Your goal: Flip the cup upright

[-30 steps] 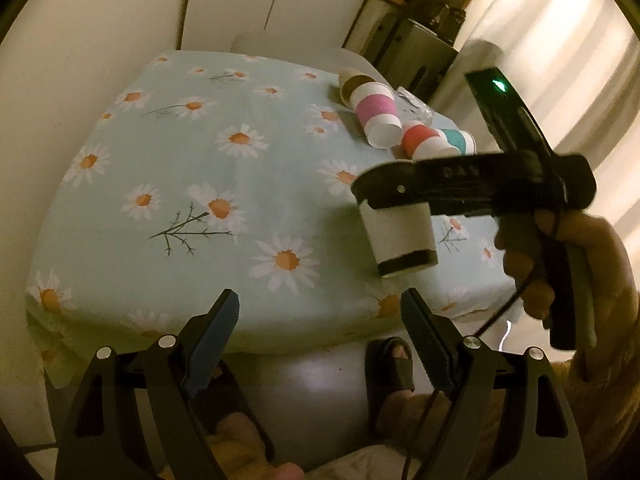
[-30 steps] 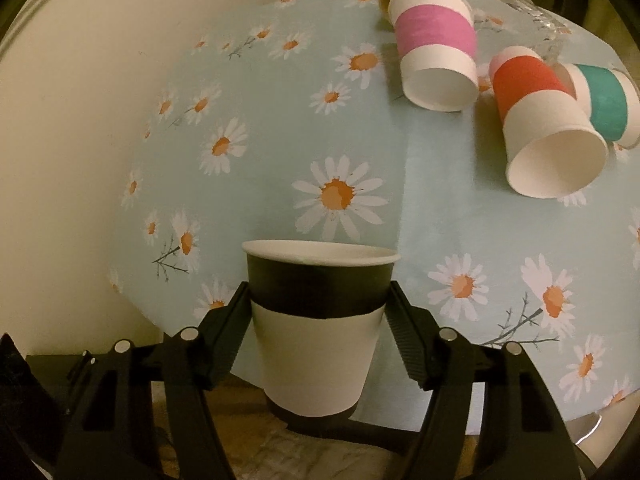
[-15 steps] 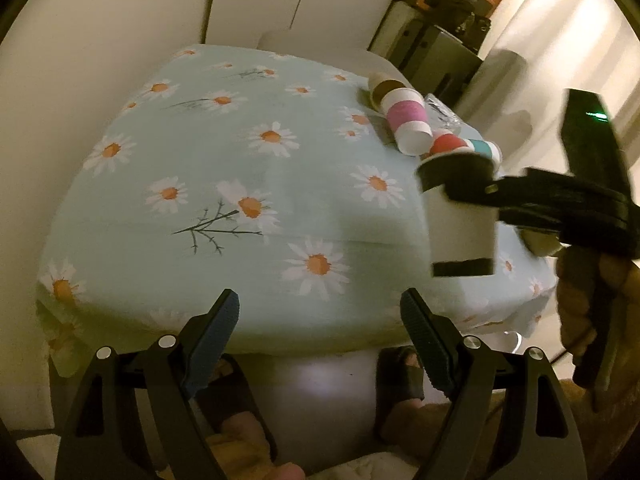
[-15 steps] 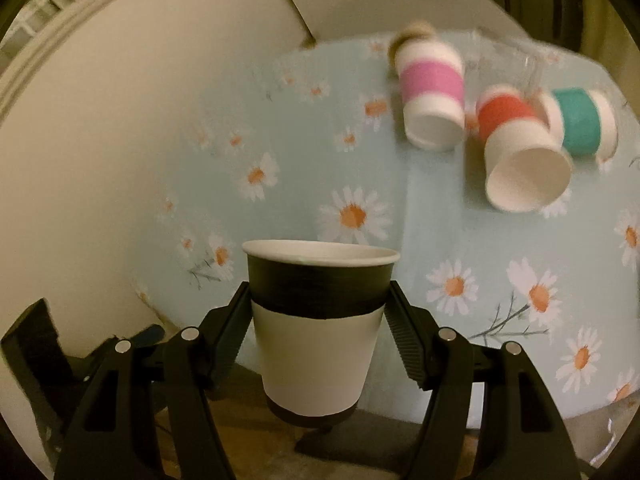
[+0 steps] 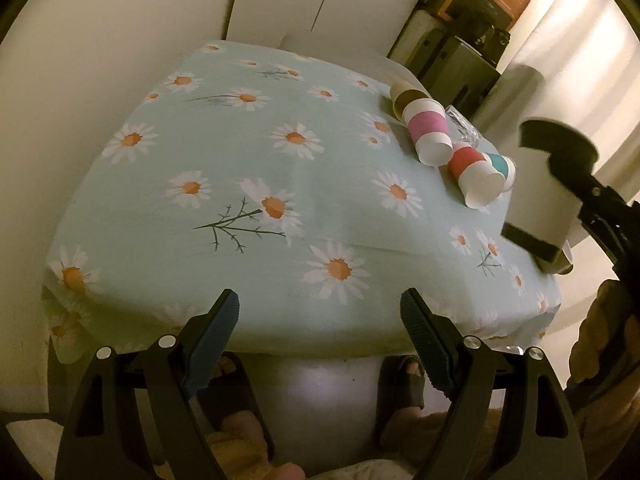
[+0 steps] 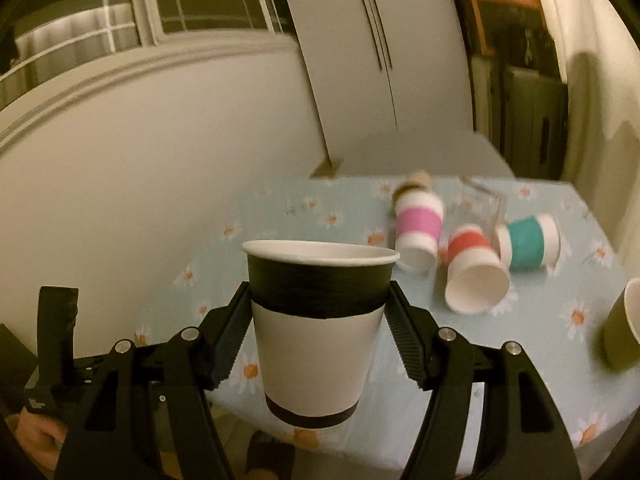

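Note:
My right gripper is shut on a black-and-white paper cup and holds it upright in the air above the table's front right edge. The same cup shows at the right of the left wrist view, clamped by the right gripper's fingers. My left gripper is open and empty, hanging in front of the near table edge. The table has a light blue daisy cloth.
At the back right, a pink-banded cup, a red-banded cup and a teal-banded cup lie on their sides, with a clear glass and a brown cup. An olive cup stands far right.
My right gripper has carried the cup to the right and back from the table middle, tilting its view up. The left gripper has stayed open and almost still.

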### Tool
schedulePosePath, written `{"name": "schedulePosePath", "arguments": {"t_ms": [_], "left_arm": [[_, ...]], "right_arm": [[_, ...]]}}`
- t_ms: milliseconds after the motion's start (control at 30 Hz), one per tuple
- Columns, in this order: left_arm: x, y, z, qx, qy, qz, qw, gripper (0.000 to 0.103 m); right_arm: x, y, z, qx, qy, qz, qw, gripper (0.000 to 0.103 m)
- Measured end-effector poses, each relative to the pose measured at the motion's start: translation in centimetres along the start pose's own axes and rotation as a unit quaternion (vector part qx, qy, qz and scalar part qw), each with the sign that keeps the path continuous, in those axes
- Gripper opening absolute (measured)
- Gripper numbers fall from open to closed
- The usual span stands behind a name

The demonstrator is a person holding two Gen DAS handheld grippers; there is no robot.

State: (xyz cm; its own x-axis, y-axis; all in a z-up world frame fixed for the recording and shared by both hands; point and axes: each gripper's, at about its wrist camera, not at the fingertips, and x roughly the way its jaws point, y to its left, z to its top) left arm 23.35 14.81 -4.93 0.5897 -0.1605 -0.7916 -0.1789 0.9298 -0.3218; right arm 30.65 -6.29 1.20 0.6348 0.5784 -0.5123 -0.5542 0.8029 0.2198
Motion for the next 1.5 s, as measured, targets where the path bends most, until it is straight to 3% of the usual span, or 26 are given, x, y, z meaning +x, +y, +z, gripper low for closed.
{"name": "schedulePosePath", "arguments": {"t_ms": [267, 467, 800, 1433, 1500], "left_arm": [[-0.1, 0.3, 0.1, -0.010, -0.003, 0.001, 0.9999, 0.081], [-0.3, 0.7, 0.1, -0.002, -0.005, 0.015, 0.9999, 0.081], [-0.3, 0.9, 0.3, -0.004, -0.008, 0.017, 0.9998, 0.081], [0.0, 0.7, 0.1, -0.001, -0.006, 0.024, 0.9997, 0.081], [0.1, 0.8, 0.0, -0.002, -0.005, 0.025, 0.9997, 0.081]], "right_arm": [[0.5, 0.3, -3.1, -0.009, -0.095, -0.028, 0.995, 0.066], [2.7, 1.6, -6.1, -0.061, -0.131, -0.095, 0.985, 0.066], [6.0, 0.2, -8.9, -0.069, -0.118, -0.136, 0.981, 0.066], [5.5, 0.6, -10.5, -0.085, -0.097, -0.130, 0.983, 0.067], [5.3, 0.4, -10.4, -0.079, -0.094, -0.132, 0.984, 0.073]]}}
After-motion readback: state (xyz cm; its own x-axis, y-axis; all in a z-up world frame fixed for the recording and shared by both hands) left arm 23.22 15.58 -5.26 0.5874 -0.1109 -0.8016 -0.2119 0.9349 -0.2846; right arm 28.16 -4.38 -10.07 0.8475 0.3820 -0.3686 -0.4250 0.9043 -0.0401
